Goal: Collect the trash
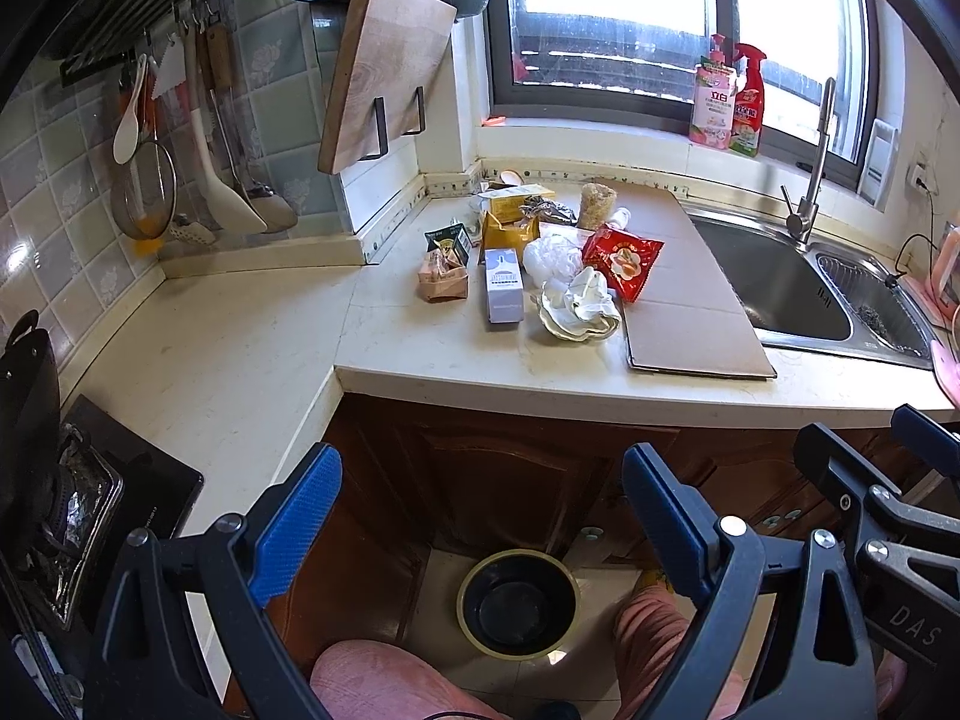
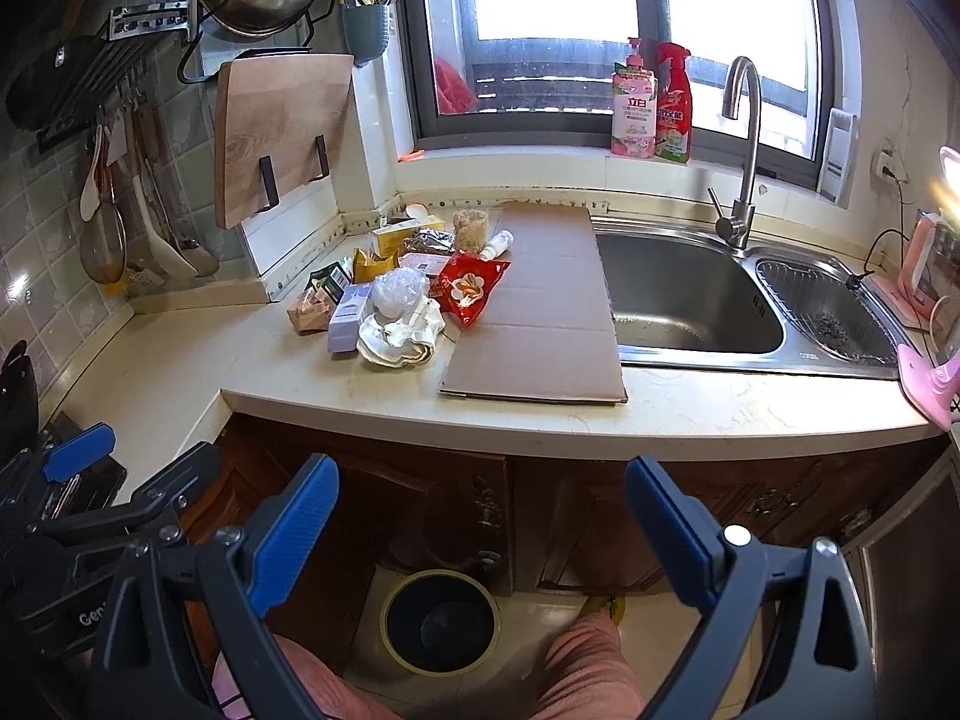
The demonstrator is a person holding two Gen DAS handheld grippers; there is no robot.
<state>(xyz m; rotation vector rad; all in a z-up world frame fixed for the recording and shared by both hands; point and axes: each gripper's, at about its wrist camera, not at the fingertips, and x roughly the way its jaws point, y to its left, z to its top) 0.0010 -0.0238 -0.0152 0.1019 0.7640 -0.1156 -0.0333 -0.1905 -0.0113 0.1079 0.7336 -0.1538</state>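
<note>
A heap of trash lies on the worktop: a red snack bag (image 1: pixel 621 260) (image 2: pixel 471 288), crumpled white paper (image 1: pixel 579 306) (image 2: pixel 401 333), a pale purple box (image 1: pixel 503 285) (image 2: pixel 350 315), a clear plastic wad (image 1: pixel 549 255), a yellow packet (image 1: pixel 510 231), a pink wrapper (image 1: pixel 444 279) and a flat cardboard sheet (image 1: pixel 690 300) (image 2: pixel 540 312). A round black bin (image 1: pixel 519 603) (image 2: pixel 441 621) stands on the floor below. My left gripper (image 1: pixel 480 504) and right gripper (image 2: pixel 480 516) are both open and empty, held in front of the cabinet, well short of the trash.
A steel sink (image 2: pixel 690 294) with a tap (image 2: pixel 744 150) lies right of the cardboard. Two bottles (image 2: pixel 651 105) stand on the window sill. A cutting board (image 1: pixel 384 72) and utensils (image 1: pixel 198 180) hang on the wall. A stove (image 1: pixel 72 510) is at the left. Pink-clad legs (image 1: pixel 384 684) flank the bin.
</note>
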